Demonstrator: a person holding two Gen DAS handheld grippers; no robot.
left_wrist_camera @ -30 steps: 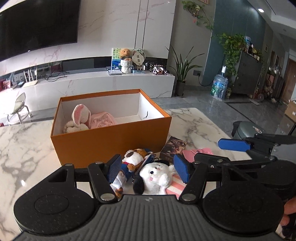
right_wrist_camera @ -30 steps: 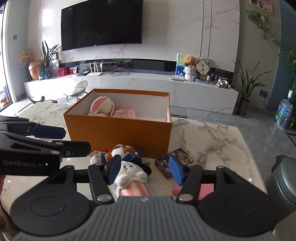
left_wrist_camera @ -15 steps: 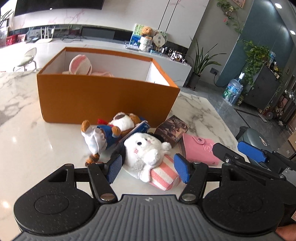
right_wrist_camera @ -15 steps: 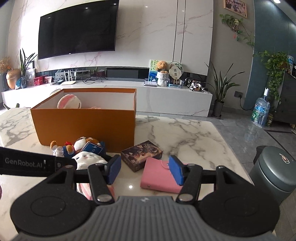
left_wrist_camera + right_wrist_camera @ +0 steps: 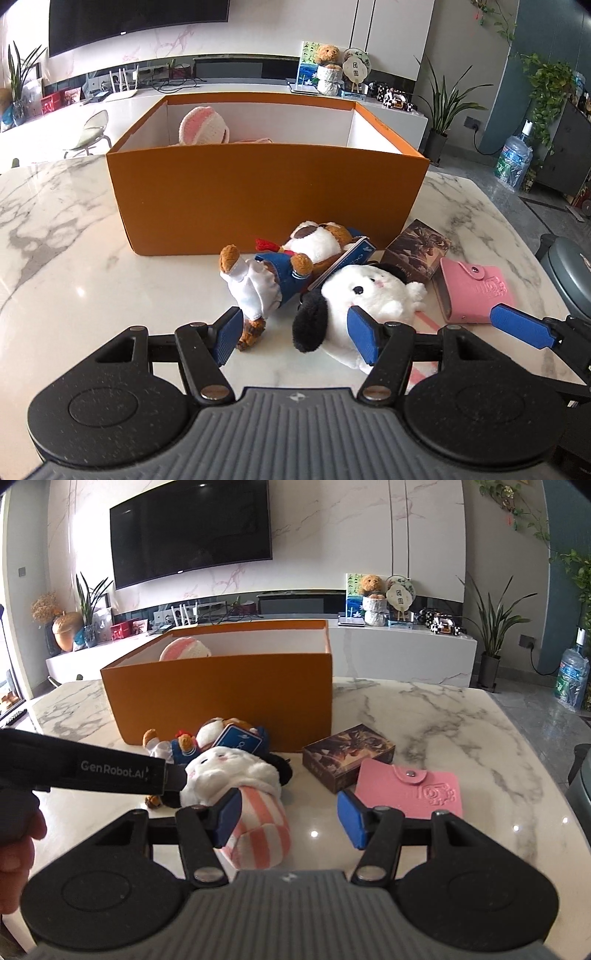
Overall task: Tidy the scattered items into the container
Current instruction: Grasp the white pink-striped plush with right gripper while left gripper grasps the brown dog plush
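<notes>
An orange box (image 5: 266, 195) stands open on the marble table (image 5: 74, 258), with a pink-and-white knitted toy (image 5: 203, 125) inside. In front of it lie a brown-and-white dog plush (image 5: 295, 254), a blue card (image 5: 238, 742), a white plush (image 5: 369, 291) with a pink striped body (image 5: 258, 819), a dark printed box (image 5: 347, 753) and a pink wallet (image 5: 410, 790). My left gripper (image 5: 295, 338) is open, low over the white plush's black ear and the dog's foot. My right gripper (image 5: 290, 821) is open between the striped body and the wallet.
A grey bin (image 5: 569, 269) stands off the table's right edge. A person's hand (image 5: 18, 849) holds the left gripper at the left. A TV console with ornaments and potted plants lines the far wall.
Both grippers have come down toward the table, and the toys now sit closer and larger in both views. Neither gripper's jaws have changed width.
</notes>
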